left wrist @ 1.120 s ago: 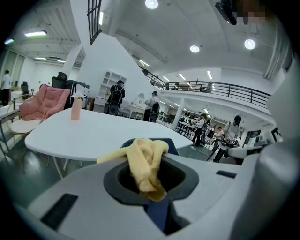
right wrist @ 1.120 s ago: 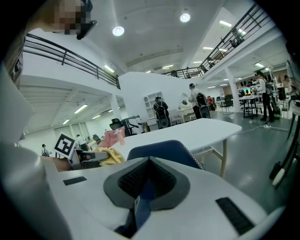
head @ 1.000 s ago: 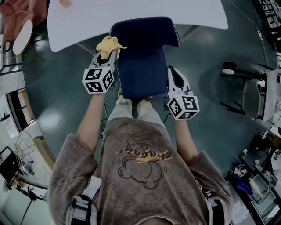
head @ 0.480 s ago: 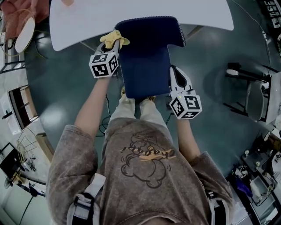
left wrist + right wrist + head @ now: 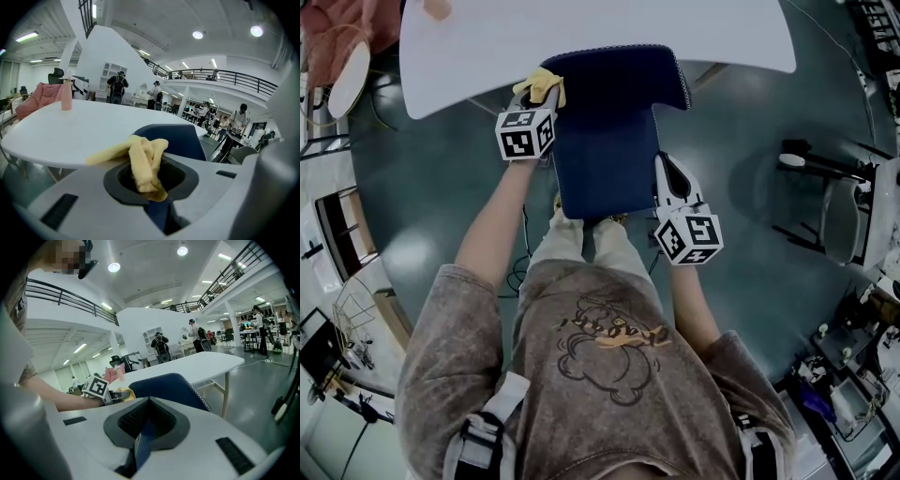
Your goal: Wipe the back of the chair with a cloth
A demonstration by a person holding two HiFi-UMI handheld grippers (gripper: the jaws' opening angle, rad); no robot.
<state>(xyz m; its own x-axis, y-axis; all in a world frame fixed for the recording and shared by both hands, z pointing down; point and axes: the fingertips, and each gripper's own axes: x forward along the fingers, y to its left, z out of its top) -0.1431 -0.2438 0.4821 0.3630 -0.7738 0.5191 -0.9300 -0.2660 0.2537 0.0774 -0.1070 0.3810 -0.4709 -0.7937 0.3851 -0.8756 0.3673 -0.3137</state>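
The navy blue chair back (image 5: 609, 131) stands in front of the person, seen from above in the head view. My left gripper (image 5: 536, 94) is shut on a yellow cloth (image 5: 542, 84) and presses it against the upper left edge of the chair back. In the left gripper view the cloth (image 5: 145, 164) hangs bunched between the jaws, with the chair (image 5: 180, 138) just behind. My right gripper (image 5: 664, 167) sits at the chair back's right edge, shut on that edge; blue fabric (image 5: 140, 439) shows between its jaws.
A white table (image 5: 581, 28) lies just beyond the chair, with a pink bottle (image 5: 66, 96) on it. A pink seat (image 5: 40, 96) stands far left. A black stand (image 5: 811, 187) and another chair are on the floor to the right. People stand in the background.
My left gripper has slid the cloth up the left edge of the chair back toward its top corner. The right gripper has stayed at the right edge.
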